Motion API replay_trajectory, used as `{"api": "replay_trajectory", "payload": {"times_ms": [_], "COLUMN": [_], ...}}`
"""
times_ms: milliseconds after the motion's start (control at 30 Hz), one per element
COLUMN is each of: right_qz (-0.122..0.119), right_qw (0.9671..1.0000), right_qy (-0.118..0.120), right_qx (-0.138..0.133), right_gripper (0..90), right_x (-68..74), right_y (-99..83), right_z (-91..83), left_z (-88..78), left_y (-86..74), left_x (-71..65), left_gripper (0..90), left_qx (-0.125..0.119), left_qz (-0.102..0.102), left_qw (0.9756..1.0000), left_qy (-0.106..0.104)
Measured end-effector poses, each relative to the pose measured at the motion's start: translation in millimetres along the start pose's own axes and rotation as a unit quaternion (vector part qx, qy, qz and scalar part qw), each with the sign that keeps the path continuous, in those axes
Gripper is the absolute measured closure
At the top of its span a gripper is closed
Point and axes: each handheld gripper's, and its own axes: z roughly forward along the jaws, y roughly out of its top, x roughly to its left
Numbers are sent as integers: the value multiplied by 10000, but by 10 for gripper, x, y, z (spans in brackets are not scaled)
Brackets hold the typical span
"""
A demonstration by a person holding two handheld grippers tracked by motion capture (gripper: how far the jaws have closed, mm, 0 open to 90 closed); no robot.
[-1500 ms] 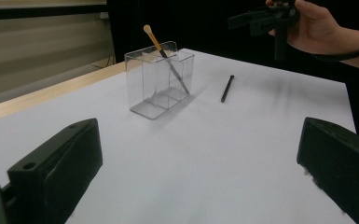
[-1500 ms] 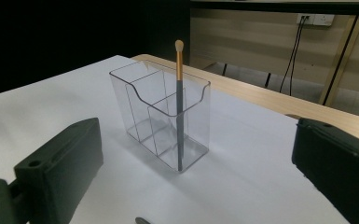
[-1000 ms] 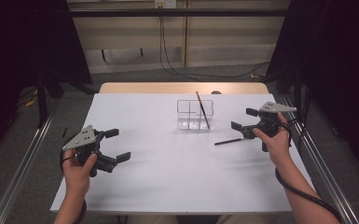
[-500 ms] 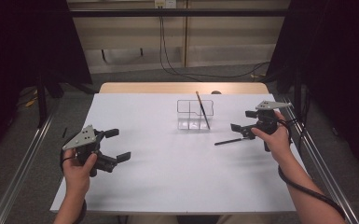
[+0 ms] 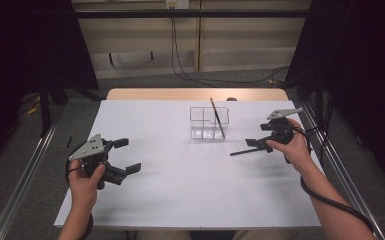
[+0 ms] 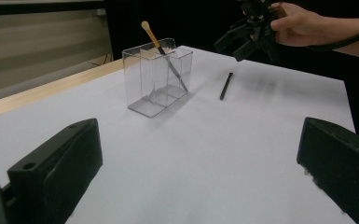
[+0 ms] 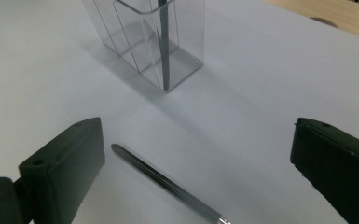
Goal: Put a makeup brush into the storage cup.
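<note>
- The right claw [image 5: 258, 143] hangs just above the white tabletop [image 5: 180, 195] on its right side, its jaws spread wide and grasping nothing.
- A dark slim stick [image 7: 168, 184] lies flat on the tabletop between those spread jaws in the right gripper view; neither jaw touches it.
- In the high view the stick [image 5: 245, 150] points leftward from the right claw, a little in front of and to the right of the clear organiser [image 5: 209, 122].
- The clear organiser stands upright near the far middle of the tabletop, split into compartments.
- A brush with a pale tip [image 6: 161, 49] leans tilted inside the organiser, in its right-hand end as the high view shows it, tip above the rim.
- The left claw [image 5: 125, 156] sits low over the near left of the tabletop, well apart from the organiser, jaws released and wide, holding nothing.
</note>
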Motion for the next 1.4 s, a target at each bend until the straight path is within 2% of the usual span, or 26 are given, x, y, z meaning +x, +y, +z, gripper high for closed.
{"api": "replay_trajectory", "payload": {"times_ms": [300, 533, 767, 900, 1033, 1400], "right_qz": [-108, -228, -266, -283, -399, -697], "right_qw": [9985, 9948, 9916, 9884, 9846, 9753], "right_qy": [39, 102, 144, 166, 193, 384], "right_qx": [534, 991, 1255, 1484, 1693, 2058], "right_gripper": [38, 60, 84, 99, 131, 323], "right_x": [-13, -5, -16, -6, 6, 35], "right_y": [-18, -23, -47, -52, -55, -77], "right_z": [70, 139, 192, 218, 244, 298], "left_z": [6, 9, 2, 3, 4, -5], "left_y": [-2, -5, -4, -3, -5, -1], "left_x": [1, 1, 4, 2, 4, 7], "left_gripper": [0, 0, 0, 0, 0, 0], "left_qx": [15, 22, 17, 34, 32, 32], "left_qz": [1, -1, 4, 9, 0, 9], "left_qw": [10000, 10000, 10000, 10000, 10000, 10000], "left_qy": [-12, -8, -6, 0, -1, 29]}}
